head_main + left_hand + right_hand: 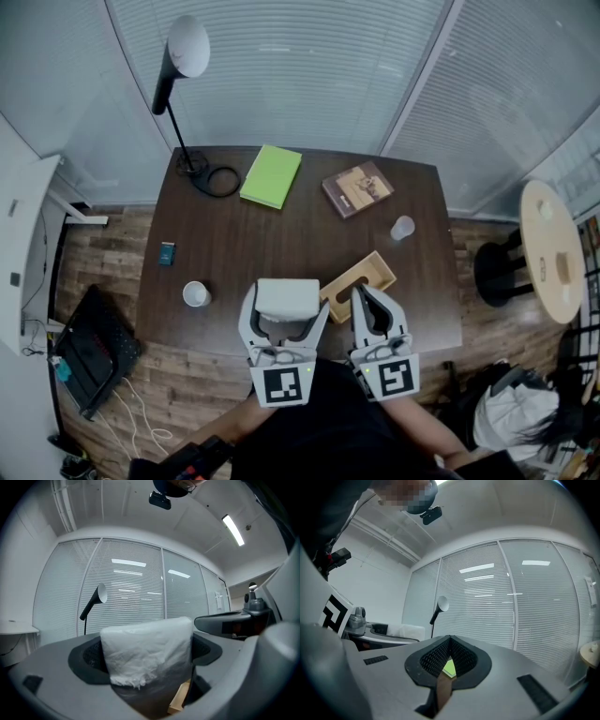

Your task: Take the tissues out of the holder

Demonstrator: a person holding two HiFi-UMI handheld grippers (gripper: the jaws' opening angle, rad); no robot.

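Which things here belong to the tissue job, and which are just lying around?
Job: tissue pack, wooden holder, left tool gripping the pack.
Lying about: lamp, green notebook, brown book, white cup, clear cup.

Dark counter [281,246] on wood-plank floor [101,255]; blind-covered glass walls [300,66] behind; desk lamp [185,51] back-left; round table [553,251] right.

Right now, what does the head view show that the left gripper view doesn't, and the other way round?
Only the head view: the table with the cup, green book, brown book and glass.
Only the left gripper view: the ceiling light and the pads against the tissues.
Both: the tissues held in the left gripper, the lamp and part of the holder.
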